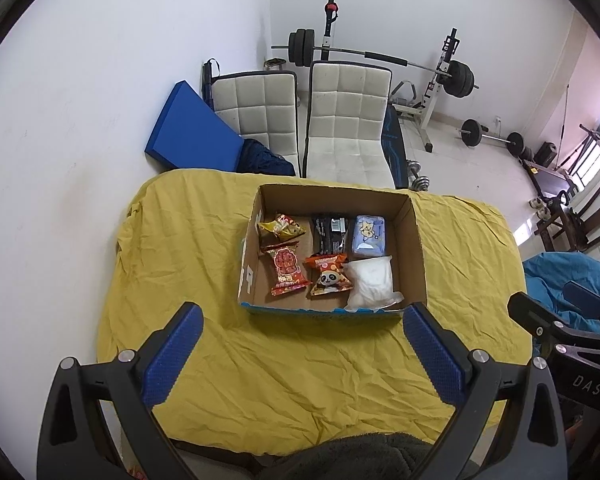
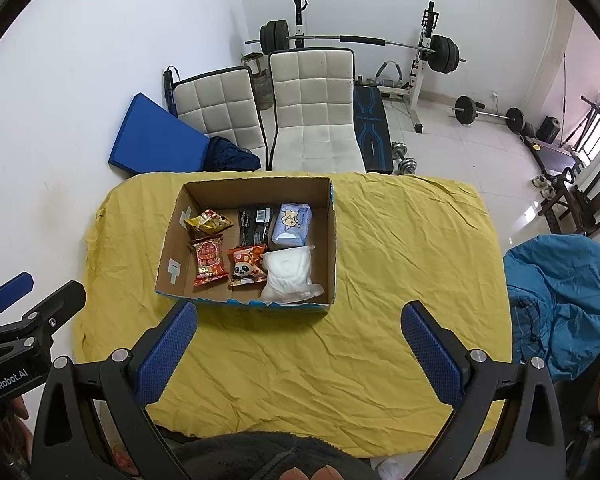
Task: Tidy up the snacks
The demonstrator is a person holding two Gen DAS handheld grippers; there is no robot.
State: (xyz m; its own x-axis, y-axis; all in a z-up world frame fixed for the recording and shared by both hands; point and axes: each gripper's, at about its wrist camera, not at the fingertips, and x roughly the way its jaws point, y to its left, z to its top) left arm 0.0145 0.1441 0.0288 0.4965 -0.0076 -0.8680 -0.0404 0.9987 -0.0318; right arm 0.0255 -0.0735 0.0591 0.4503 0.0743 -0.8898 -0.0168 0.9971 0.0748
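Note:
An open cardboard box (image 1: 414,240) (image 2: 332,240) stands on the yellow-covered table. Inside lie a yellow snack bag (image 1: 282,226) (image 2: 209,221), a red snack packet (image 1: 286,271) (image 2: 208,262), an orange panda packet (image 1: 329,276) (image 2: 247,266), a black packet (image 1: 330,232) (image 2: 254,224), a pale blue tissue pack (image 1: 370,235) (image 2: 292,225) and a white bag (image 1: 371,282) (image 2: 288,274). My left gripper (image 1: 302,314) hovers open just before the box's near wall, holding nothing. My right gripper (image 2: 298,314) is open too, at the near right corner.
The yellow cloth (image 1: 204,264) (image 2: 416,264) covers the whole table. Two white padded chairs (image 1: 348,120) (image 2: 314,112) and a blue mat (image 1: 192,130) stand behind it against the wall. Weight-lifting gear (image 2: 432,52) fills the far room. A blue beanbag (image 2: 564,292) sits at the right.

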